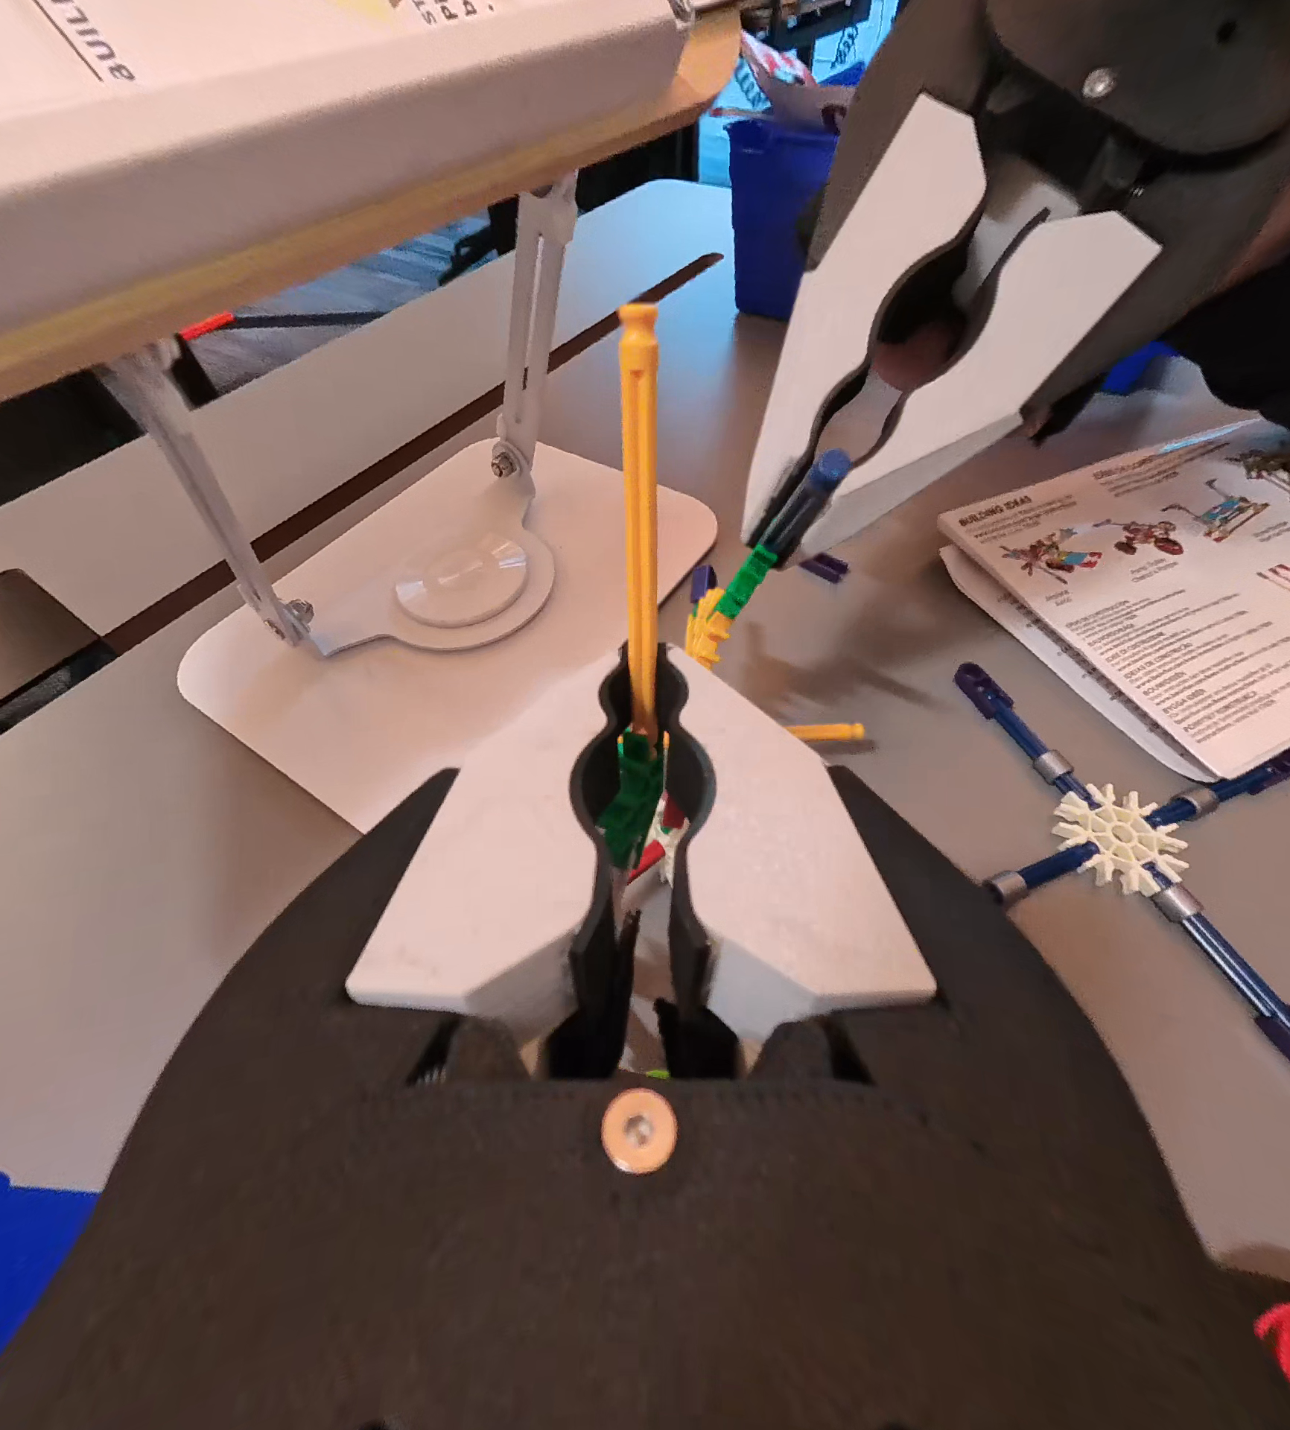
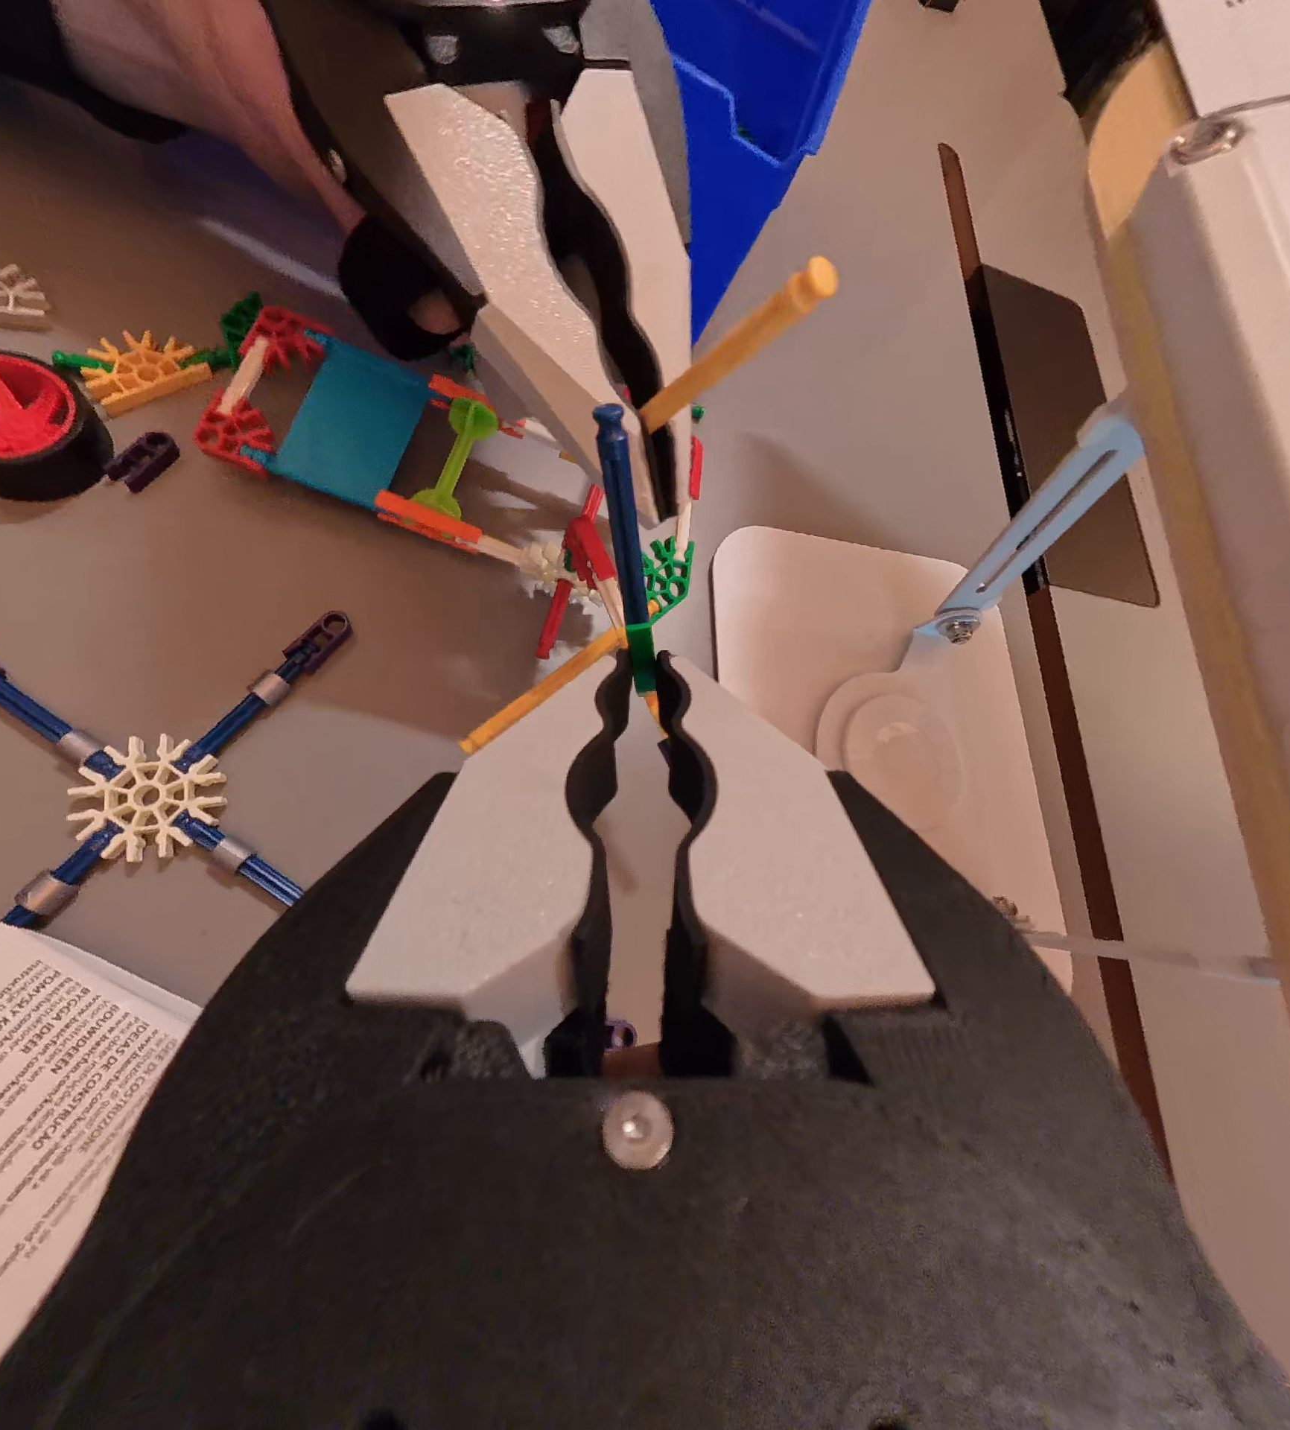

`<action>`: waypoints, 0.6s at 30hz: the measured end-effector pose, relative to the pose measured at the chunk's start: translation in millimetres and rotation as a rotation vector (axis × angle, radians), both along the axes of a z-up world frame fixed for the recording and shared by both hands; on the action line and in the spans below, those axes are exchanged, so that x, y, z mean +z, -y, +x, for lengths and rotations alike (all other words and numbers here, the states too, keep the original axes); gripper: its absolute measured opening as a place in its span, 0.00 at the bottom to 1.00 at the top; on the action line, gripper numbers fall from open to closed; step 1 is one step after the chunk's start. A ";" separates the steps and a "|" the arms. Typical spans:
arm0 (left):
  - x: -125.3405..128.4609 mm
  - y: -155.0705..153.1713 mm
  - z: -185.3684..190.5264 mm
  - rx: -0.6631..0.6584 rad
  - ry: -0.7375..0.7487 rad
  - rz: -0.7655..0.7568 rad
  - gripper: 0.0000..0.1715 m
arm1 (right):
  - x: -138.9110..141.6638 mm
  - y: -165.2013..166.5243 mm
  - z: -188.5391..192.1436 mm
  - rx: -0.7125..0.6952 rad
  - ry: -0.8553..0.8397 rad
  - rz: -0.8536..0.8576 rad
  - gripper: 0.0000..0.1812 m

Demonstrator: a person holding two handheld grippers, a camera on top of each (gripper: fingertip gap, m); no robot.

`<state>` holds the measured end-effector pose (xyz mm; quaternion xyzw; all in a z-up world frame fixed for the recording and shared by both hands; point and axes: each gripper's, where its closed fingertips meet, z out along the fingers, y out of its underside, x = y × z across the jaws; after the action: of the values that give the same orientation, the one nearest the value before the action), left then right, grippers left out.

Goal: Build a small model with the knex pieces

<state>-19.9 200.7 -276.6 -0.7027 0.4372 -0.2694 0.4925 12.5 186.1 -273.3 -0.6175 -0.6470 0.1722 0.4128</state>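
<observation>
My left gripper (image 1: pixel 643 658) is shut on a yellow rod (image 1: pixel 639 503) that sticks straight out past its fingertips; a green connector (image 1: pixel 633 801) on the rod's near end sits between the jaws. My right gripper (image 2: pixel 646 665) is shut on a blue rod (image 2: pixel 620 511) with a small green connector (image 2: pixel 640 646) at the fingertips. In the left wrist view the right gripper (image 1: pixel 769 553) comes in from the upper right with its blue rod (image 1: pixel 812 495). In the right wrist view the left gripper (image 2: pixel 653 495) hangs from the top with its yellow rod (image 2: pixel 742 340). The two held pieces are close together, above a cluster of red, white and green pieces (image 2: pixel 603 565).
A white snowflake connector with blue rods (image 1: pixel 1118 839) (image 2: pixel 147 797) lies on the grey table beside an open booklet (image 1: pixel 1168 588) (image 2: pixel 23 1083). A white stand base (image 1: pixel 433 603) (image 2: pixel 858 696) carries a raised board. A teal-panel model (image 2: pixel 352 422), a red wheel (image 2: pixel 7 418) and a blue bin (image 1: pixel 773 209) are nearby. The red wheel (image 2: pixel 7 418) is about 20 centimeters from both grippers' fingertips.
</observation>
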 end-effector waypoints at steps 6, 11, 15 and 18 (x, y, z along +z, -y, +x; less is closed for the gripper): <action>-10.9 2.6 1.6 -0.011 -0.126 0.064 0.07 | 1.4 3.6 -1.4 0.023 0.007 0.025 0.02; -23.1 7.2 1.7 -0.057 -0.243 0.112 0.13 | 3.4 4.1 -4.1 0.022 -0.001 0.039 0.02; -29.7 13.6 1.3 -0.108 -0.324 0.152 0.22 | 3.7 5.4 -5.7 0.025 -0.002 0.043 0.02; -46.1 4.8 -5.6 -0.065 -0.421 0.163 0.17 | 4.6 6.3 -6.9 0.027 -0.004 0.047 0.02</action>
<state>-25.5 196.0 -322.7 -0.6869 0.5731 -0.0963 0.4365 5.6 179.8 -268.7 -0.5986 -0.6583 0.1637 0.4261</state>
